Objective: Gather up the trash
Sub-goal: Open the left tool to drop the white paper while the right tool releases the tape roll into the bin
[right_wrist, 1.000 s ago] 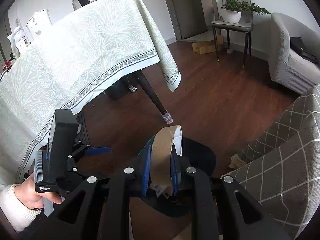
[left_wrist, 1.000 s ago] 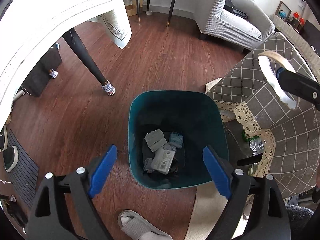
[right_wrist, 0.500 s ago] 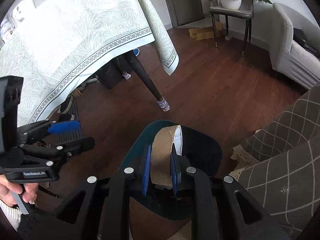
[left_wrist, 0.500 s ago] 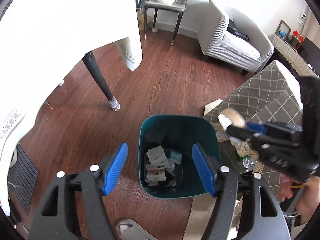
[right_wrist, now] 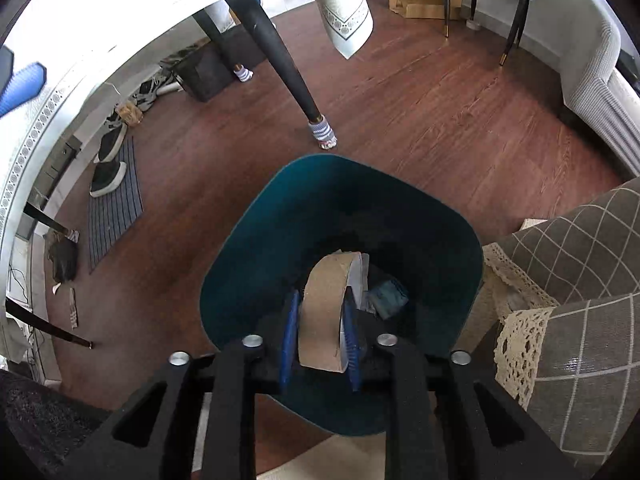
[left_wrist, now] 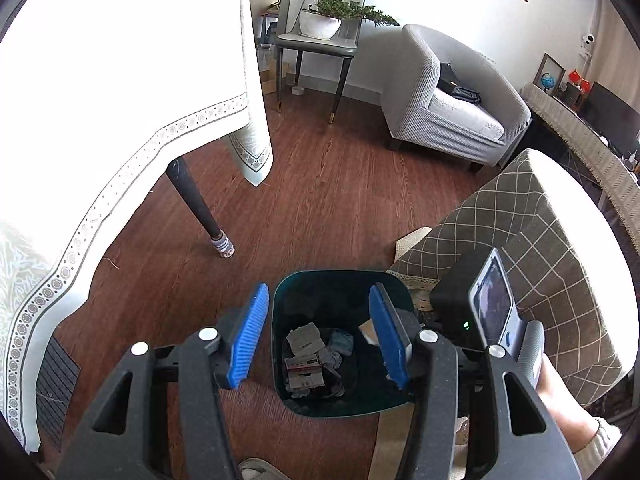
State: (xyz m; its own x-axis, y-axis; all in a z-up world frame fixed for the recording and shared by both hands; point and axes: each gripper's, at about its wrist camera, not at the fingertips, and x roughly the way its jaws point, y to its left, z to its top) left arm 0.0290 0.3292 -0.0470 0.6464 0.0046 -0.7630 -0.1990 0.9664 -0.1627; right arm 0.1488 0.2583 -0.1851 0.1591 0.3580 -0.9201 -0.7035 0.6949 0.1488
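Directly over the mouth of the dark teal plastic waste bin hangs the task's thing — a brown cardboard tape core with a strip of white paper along one edge. It stands on its rim between the blue pads of the right gripper, its flat faces turned toward the pads and its open hole running from one pad to the other, so its longer curve reaches forward and down into the bin. The right gripper's jaws are opening; the core sits between them and the pads look to be just at its sides, so I judge the hold to be letting go rather than firm. Straight below the core lies the bin's floor with crumpled grey paper and small cartons, well inside the walls, so a drop from here should land in the bin and not on the reddish-brown wooden floor.

From the other wrist view, the left gripper also points down at the bin, but from higher up and nearer its left rim; its jaws are closing with nothing between them. The right hand is plainly the nearer one — the coming move is its alone. Beside the bin on the right stands a brown checked, lace-edged sofa cover, clear of the drop.
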